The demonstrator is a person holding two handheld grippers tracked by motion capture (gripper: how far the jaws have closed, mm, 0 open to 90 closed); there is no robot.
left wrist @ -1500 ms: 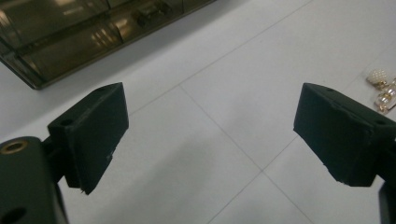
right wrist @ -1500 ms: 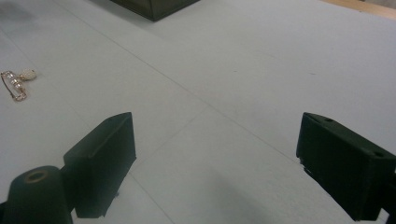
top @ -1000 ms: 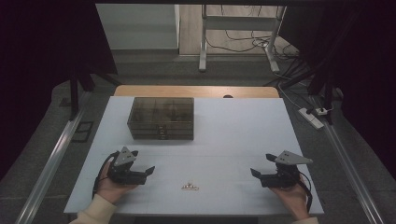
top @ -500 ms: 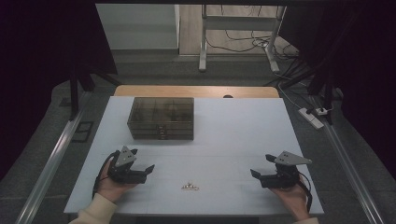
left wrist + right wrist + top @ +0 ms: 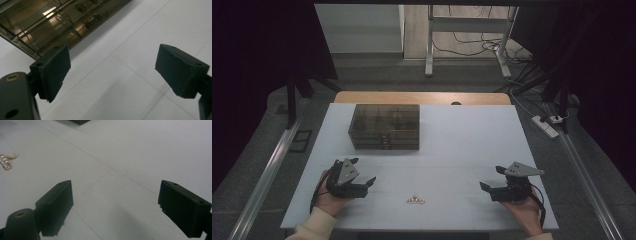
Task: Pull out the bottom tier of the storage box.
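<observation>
On the white table (image 5: 462, 150) lie 2 things: 1 small gold brooch (image 5: 415, 200) near the front edge and 1 smoky transparent drawer box (image 5: 385, 126) farther back on the left. The brooch sits between 2 grippers, touching neither. The left gripper (image 5: 362, 176) rests left of it, jaws spread wide and empty; the right gripper (image 5: 492, 179) rests well to its right, jaws likewise spread and empty. The box front shows 3 stacked drawers.

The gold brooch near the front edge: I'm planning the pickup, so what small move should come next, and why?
Probably ease the right gripper toward the brooch. Its fingers stand open and empty, and the brooch lies loose on the table, between both grippers and apart from the drawer box.
</observation>
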